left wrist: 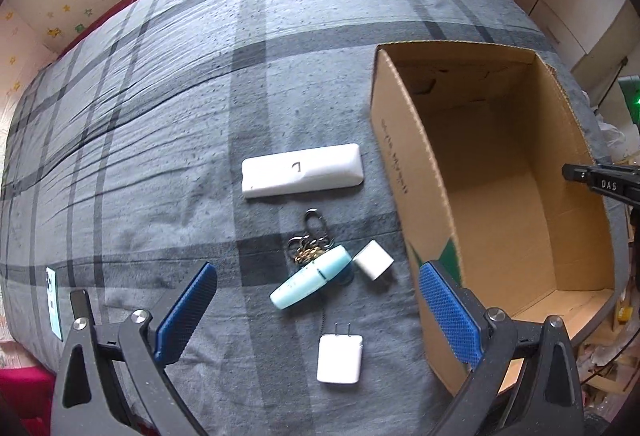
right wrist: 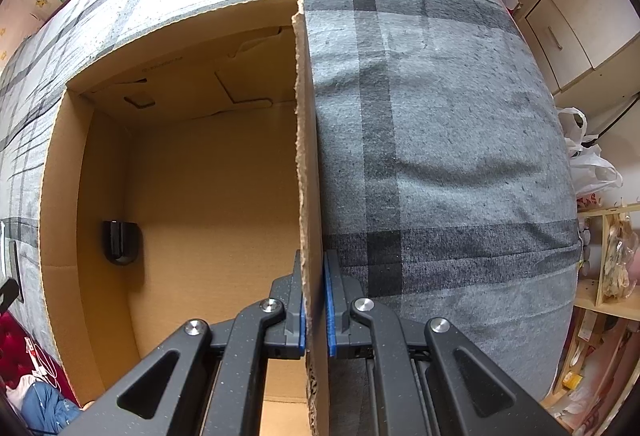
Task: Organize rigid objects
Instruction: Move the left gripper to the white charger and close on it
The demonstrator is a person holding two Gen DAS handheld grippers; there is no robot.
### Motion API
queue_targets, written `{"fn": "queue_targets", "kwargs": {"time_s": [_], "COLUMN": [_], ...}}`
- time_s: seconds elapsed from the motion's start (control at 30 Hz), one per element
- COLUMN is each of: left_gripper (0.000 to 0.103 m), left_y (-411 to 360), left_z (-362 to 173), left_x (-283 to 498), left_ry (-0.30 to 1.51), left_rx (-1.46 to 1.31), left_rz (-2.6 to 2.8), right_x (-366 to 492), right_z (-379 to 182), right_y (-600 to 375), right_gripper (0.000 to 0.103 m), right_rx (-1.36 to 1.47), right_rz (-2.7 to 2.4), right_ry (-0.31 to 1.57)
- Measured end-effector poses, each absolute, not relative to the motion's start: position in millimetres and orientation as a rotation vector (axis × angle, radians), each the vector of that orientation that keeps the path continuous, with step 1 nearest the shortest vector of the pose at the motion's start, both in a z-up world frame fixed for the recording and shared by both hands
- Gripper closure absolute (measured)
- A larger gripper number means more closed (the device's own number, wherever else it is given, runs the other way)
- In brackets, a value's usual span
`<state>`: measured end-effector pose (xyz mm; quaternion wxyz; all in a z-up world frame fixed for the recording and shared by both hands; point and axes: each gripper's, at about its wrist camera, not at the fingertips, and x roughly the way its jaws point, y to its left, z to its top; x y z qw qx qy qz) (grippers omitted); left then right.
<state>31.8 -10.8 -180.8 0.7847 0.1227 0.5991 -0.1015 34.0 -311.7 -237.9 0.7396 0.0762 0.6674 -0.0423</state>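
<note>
My left gripper (left wrist: 318, 310) is open and empty, hovering over small items on the plaid bed cover: a light blue tube (left wrist: 310, 278), a bunch of keys (left wrist: 310, 240), a small white cube charger (left wrist: 373, 260), a white plug adapter (left wrist: 340, 358) and a long white case (left wrist: 302, 169). An open cardboard box (left wrist: 416, 171) stands to their right. My right gripper (right wrist: 313, 290) is shut on the box's right wall (right wrist: 306, 155). A black object (right wrist: 121, 242) lies inside the box against its left wall.
A phone (left wrist: 54, 302) lies at the bed's left edge. The grey plaid bed cover (right wrist: 440, 135) stretches right of the box. Cupboards (right wrist: 576, 19), a plastic bag (right wrist: 588, 159) and shelves (right wrist: 612, 276) stand beyond the bed's right edge.
</note>
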Motion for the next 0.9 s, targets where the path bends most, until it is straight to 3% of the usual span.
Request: {"fn": "queue_targets", "kwargs": {"time_s": [0.9], "left_gripper": [0.0], "left_y": [16], "left_z": [-254], "left_x": [-19], "left_ry": [1.392], "left_rx": [0.287], "left_rz": [-0.203], "right_x": [36], "right_z": [-239], "right_y": [-310], "right_gripper": [0.098], "right_rx": [0.157], "right_rz": [-0.093], "right_ry": [1.463]}}
